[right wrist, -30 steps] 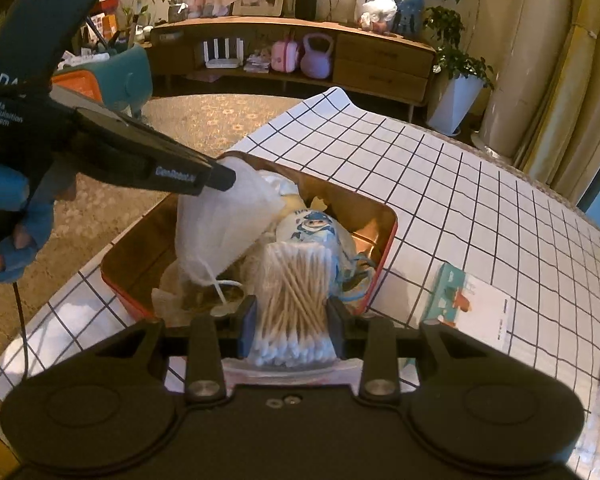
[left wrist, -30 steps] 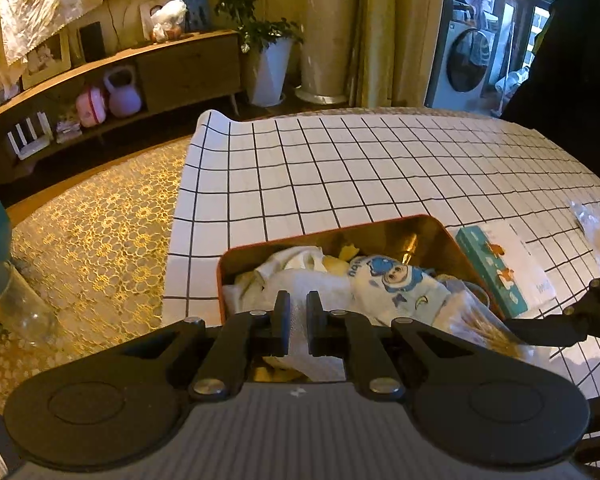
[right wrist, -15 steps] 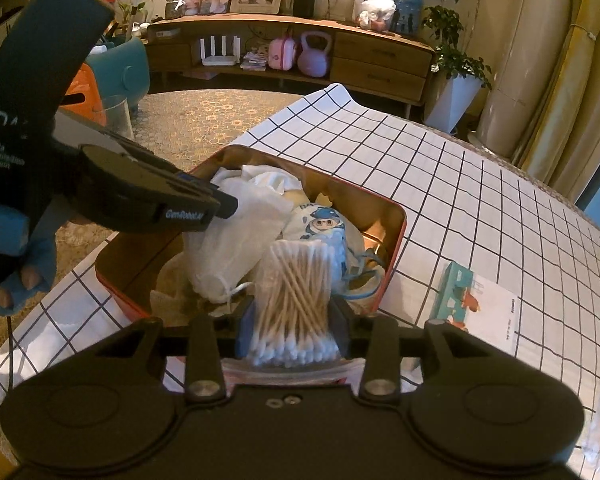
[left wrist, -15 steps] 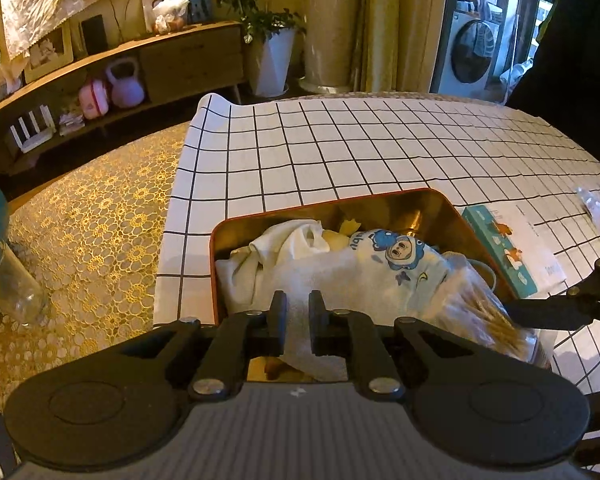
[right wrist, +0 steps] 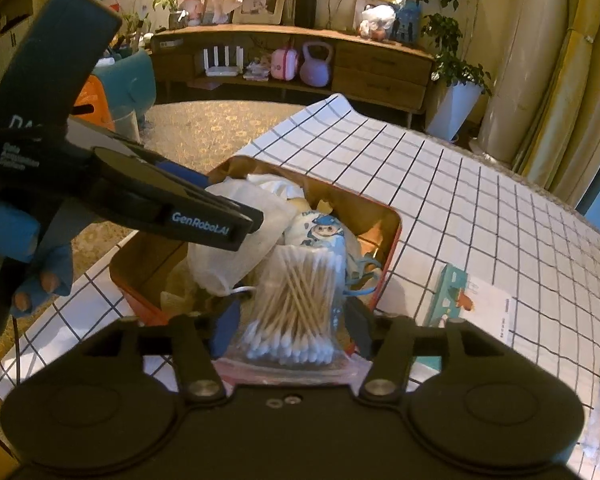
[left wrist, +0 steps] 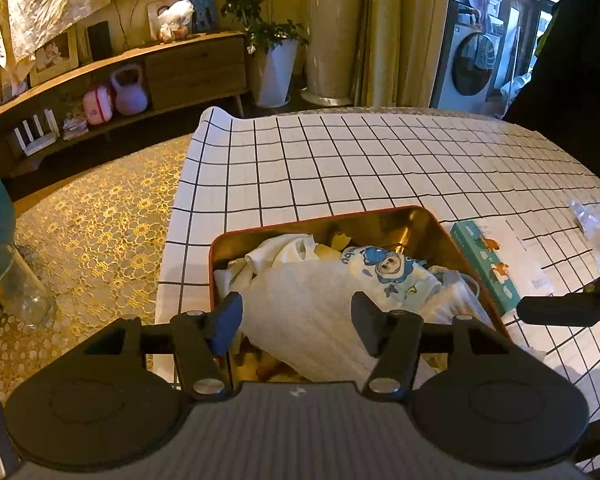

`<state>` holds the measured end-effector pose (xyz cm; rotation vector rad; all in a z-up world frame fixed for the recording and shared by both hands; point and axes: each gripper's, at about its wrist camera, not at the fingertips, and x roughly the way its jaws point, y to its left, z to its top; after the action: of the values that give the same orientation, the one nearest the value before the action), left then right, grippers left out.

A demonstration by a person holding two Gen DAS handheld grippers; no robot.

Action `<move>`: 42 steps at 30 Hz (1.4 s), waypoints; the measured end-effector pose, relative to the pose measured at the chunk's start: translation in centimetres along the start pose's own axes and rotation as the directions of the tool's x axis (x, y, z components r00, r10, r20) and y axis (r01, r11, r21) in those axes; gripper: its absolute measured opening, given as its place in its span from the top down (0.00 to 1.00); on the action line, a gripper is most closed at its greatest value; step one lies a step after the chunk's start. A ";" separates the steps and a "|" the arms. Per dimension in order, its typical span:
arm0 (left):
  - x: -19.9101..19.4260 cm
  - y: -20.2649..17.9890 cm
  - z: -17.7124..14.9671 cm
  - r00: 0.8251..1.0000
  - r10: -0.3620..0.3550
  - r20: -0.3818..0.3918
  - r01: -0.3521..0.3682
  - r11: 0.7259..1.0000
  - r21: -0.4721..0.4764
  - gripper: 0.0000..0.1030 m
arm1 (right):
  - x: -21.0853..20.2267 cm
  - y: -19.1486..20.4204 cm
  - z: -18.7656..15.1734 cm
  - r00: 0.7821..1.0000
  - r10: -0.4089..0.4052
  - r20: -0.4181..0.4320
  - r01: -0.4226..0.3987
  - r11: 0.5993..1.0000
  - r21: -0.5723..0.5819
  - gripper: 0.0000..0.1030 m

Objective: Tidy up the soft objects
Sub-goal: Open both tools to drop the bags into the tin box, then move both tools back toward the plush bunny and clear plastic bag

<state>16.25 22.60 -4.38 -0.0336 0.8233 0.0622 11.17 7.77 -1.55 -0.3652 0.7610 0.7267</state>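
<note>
Soft goods fill most of the red-rimmed tin (left wrist: 432, 220) on the checked bench (left wrist: 380, 160): a white mesh cloth (left wrist: 308, 312), a cartoon-printed baby garment (left wrist: 388, 276) and cream fabric (left wrist: 276, 252) lie inside it. The left gripper (left wrist: 296, 320) has just been opening; its jaws stand spread either side of the mesh cloth, no longer pinching it, so that piece looks delivered. The right gripper (right wrist: 292, 324) has likewise been opening, and its jaws now stand apart around the bag of cotton swabs (right wrist: 296, 312), which leans over the tin's near edge, seemingly just let go.

Left outside the tin are a teal tissue pack (left wrist: 488, 272) just beside it and a clear plastic packet (left wrist: 592, 220) farther along the bench, so I judge the job mostly done with those pieces to go.

Only the right wrist view shows the swabs, the left gripper from the side over the mesh cloth, and the person's gloved hand (right wrist: 40, 280). Only the left wrist view shows the garment's print clearly and a washing machine (left wrist: 472, 64) behind.
</note>
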 end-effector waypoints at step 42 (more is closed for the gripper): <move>-9.7 -17.6 1.7 0.984 -0.135 0.118 0.111 0.975 0.194 0.20 | -17.4 -10.7 -7.7 0.966 -0.076 0.248 0.018 0.974 0.225 0.03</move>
<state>12.08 4.74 3.99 0.0958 0.6921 -0.1292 6.29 -11.96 6.47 -0.0841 0.5785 0.6223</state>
